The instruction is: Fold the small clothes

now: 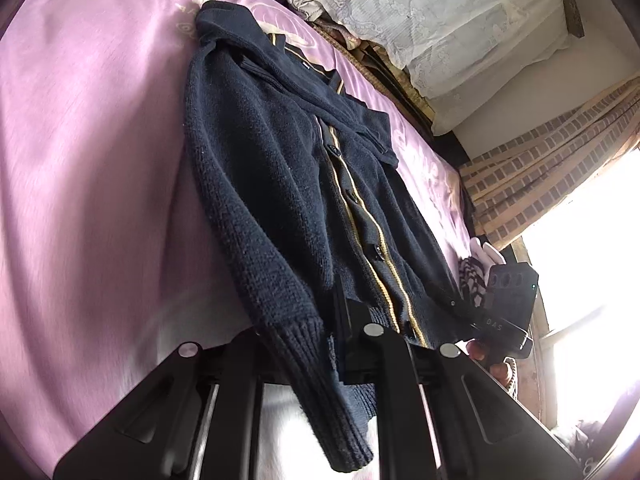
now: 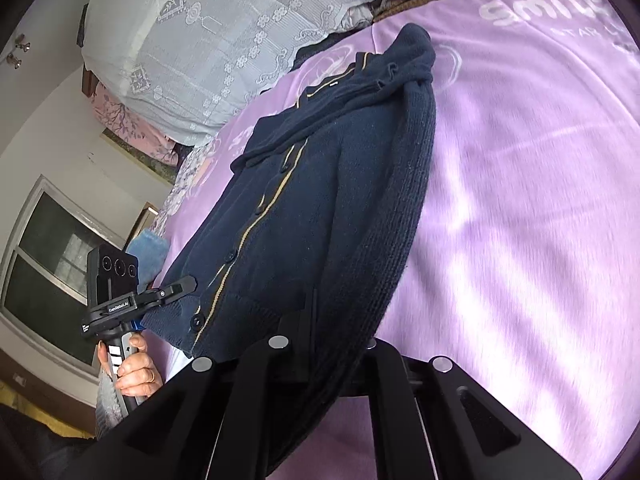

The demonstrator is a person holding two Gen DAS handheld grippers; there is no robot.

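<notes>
On the left of the left wrist view spreads a lilac bedsheet with pale printed lettering (image 1: 100, 140), and across its middle lies a dark navy knitted cardigan with a tan-striped button placket (image 1: 280, 184), collar toward the far end, hem toward the camera. One ribbed sleeve cuff (image 1: 320, 380) hangs down over the near edge. The left gripper (image 1: 344, 320) has its black jaws pressed together on the cardigan's hem, pinching the knit. Further right, the right gripper (image 1: 472, 320) bites the other hem corner, a hand (image 1: 486, 354) wrapped around its handle. Behind, a white lace-covered bundle of bedding (image 1: 420, 12) sits by a checked curtain (image 1: 552, 168) and a bright window.

From the right wrist view, the left gripper (image 2: 188, 282) shows at far left, held by a hand (image 2: 136, 376) wearing a ring, its tip at the hem corner. The cardigan (image 2: 320, 184) fills the centre, and the right gripper (image 2: 306, 320) clamps the hem beside the folded sleeve. Lilac sheet (image 2: 520, 200) stretches away on the right.
</notes>
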